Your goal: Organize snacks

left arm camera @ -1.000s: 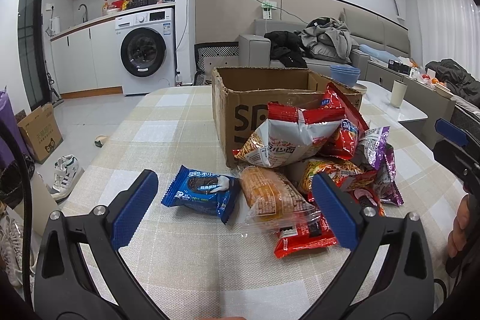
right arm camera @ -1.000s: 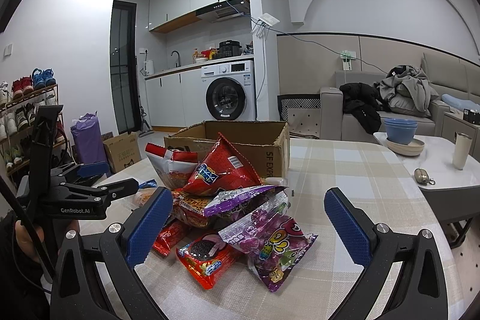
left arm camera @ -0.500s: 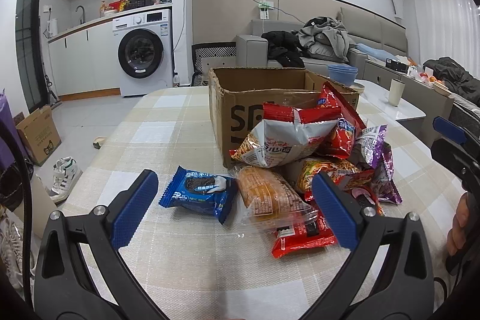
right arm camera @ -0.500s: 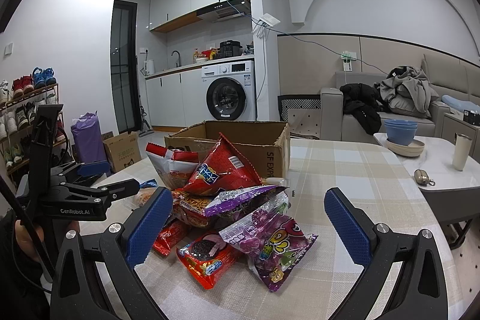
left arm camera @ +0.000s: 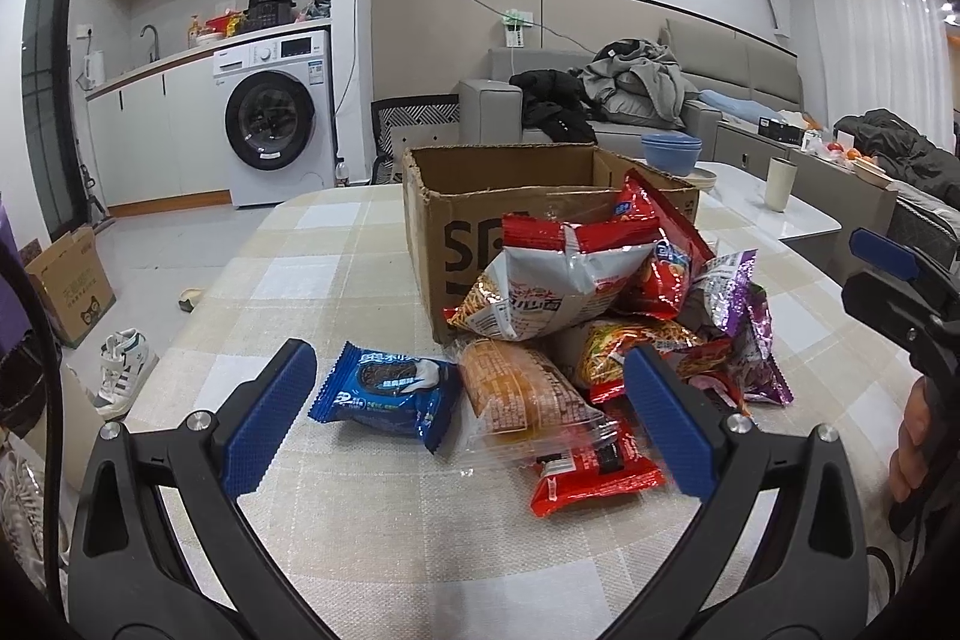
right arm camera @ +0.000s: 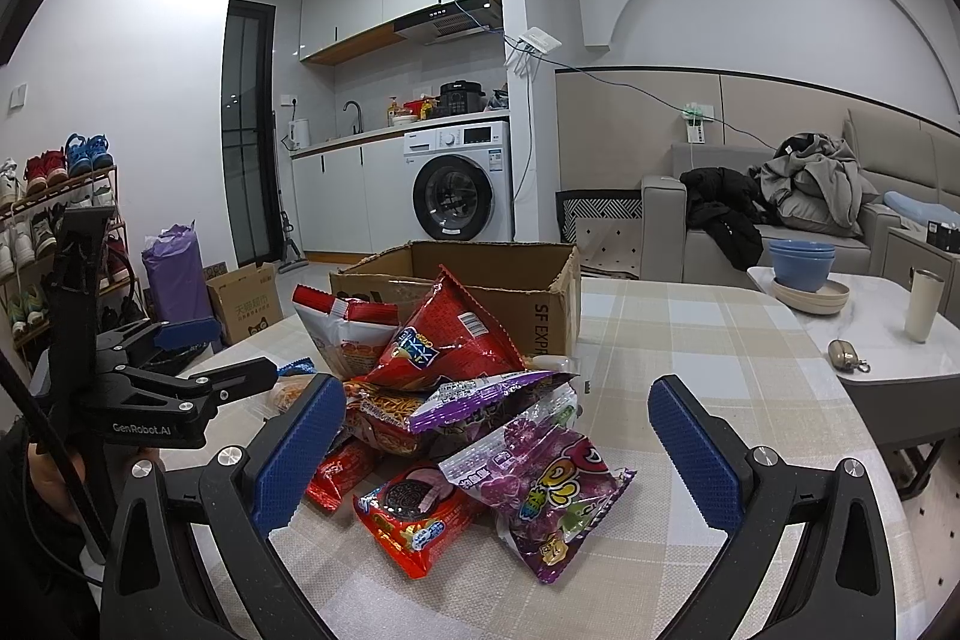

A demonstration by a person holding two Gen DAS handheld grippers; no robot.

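Note:
A pile of snack bags lies on the checked tablecloth in front of an open cardboard box [left arm camera: 474,196], which also shows in the right wrist view [right arm camera: 540,292]. In the left wrist view a blue cookie pack [left arm camera: 387,394], an orange clear-wrapped pack [left arm camera: 522,391] and a red pack [left arm camera: 591,472] lie nearest. My left gripper [left arm camera: 468,418] is open and empty, just short of them. In the right wrist view a purple candy bag [right arm camera: 540,484] and a red cookie pack [right arm camera: 414,514] lie nearest. My right gripper [right arm camera: 498,448] is open and empty above them.
A white side table [right arm camera: 870,340] with blue bowls [right arm camera: 801,262] and a cup stands to the right. A sofa with clothes [left arm camera: 636,100] is behind the box. A washing machine [left arm camera: 276,124], a floor carton [left arm camera: 72,280] and shoes are at the left.
My left gripper has shifted slightly, so the snacks sit a little further left in its view. The right gripper has stayed put.

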